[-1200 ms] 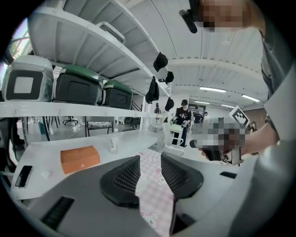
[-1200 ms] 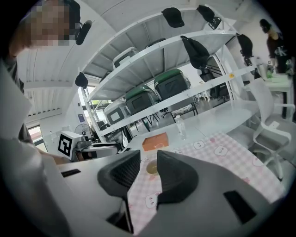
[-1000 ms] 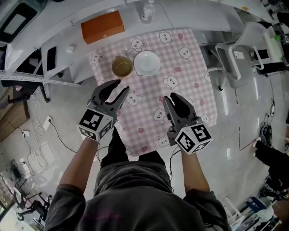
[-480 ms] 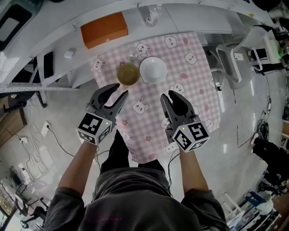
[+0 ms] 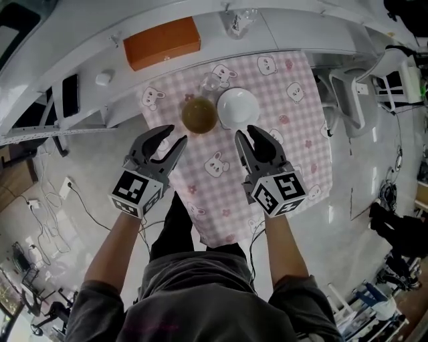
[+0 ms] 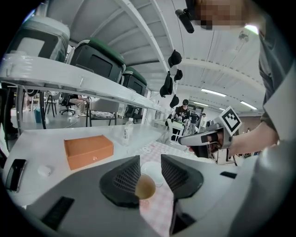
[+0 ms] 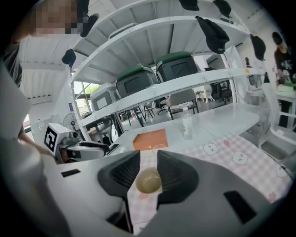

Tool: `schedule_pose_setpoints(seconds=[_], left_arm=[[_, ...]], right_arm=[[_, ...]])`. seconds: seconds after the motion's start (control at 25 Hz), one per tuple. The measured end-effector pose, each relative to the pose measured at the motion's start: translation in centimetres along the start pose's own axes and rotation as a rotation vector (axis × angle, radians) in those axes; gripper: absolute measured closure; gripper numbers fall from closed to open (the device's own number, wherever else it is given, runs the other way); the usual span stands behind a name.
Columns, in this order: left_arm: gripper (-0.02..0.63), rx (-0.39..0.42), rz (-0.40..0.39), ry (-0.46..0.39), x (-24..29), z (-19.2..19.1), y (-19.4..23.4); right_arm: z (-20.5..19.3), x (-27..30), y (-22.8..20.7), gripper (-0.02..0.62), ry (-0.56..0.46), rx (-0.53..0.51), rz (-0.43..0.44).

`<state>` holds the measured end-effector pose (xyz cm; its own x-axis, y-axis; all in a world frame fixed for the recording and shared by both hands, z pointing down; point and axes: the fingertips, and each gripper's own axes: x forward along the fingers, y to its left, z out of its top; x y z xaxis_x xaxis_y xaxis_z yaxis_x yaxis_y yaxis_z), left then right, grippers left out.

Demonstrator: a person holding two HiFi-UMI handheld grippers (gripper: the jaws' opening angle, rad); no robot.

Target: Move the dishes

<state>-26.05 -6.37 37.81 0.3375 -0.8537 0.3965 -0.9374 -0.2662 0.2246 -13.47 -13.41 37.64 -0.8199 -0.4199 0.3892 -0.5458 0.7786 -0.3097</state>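
An olive-brown bowl (image 5: 199, 115) and a white bowl (image 5: 238, 107) stand side by side on the pink checked cloth (image 5: 294, 143), with a small clear glass (image 5: 210, 83) just behind them. My left gripper (image 5: 168, 138) hovers open just short of the brown bowl, to its left. The right gripper (image 5: 250, 131) is open below the white bowl. Neither touches a dish. In the left gripper view the brown bowl (image 6: 145, 186) shows through the gap of the left gripper (image 6: 149, 159), with the white bowl (image 6: 153, 168) behind. The right gripper (image 7: 148, 155) also frames the brown bowl (image 7: 149, 180).
An orange box (image 5: 164, 42) and a water bottle (image 5: 242, 20) sit on the white counter behind the cloth. A phone (image 5: 70, 90) lies on the counter at the left. A white chair (image 5: 348, 93) stands at the table's right. Cables lie on the floor at the left.
Both grippers have moved forward and a little down toward the two bowls, jaws unchanged. The bowls have not moved on the cloth.
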Motion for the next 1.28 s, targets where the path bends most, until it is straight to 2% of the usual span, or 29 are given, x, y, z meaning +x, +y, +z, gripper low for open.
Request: schedule_pose_setpoints(seconds=[0.64, 0.8, 1.28], left_arm=[[0.465, -0.040, 0.011, 0.044, 1.5, -3.0, 2.8], [0.466, -0.039, 0.015, 0.053, 1.5, -3.8, 3.3], [0.465, -0.049, 0.019, 0.060, 2.6, -5.7, 4.6]], right_arm=[[-2.4, 7.1, -1.8, 0.463, 0.042, -0.046, 0.023], [-2.9, 8.4, -2.0, 0.430, 0.033, -0.066, 0.018], [-3.8, 11.6, -3.0, 0.400, 0.004, -0.110, 0.015]])
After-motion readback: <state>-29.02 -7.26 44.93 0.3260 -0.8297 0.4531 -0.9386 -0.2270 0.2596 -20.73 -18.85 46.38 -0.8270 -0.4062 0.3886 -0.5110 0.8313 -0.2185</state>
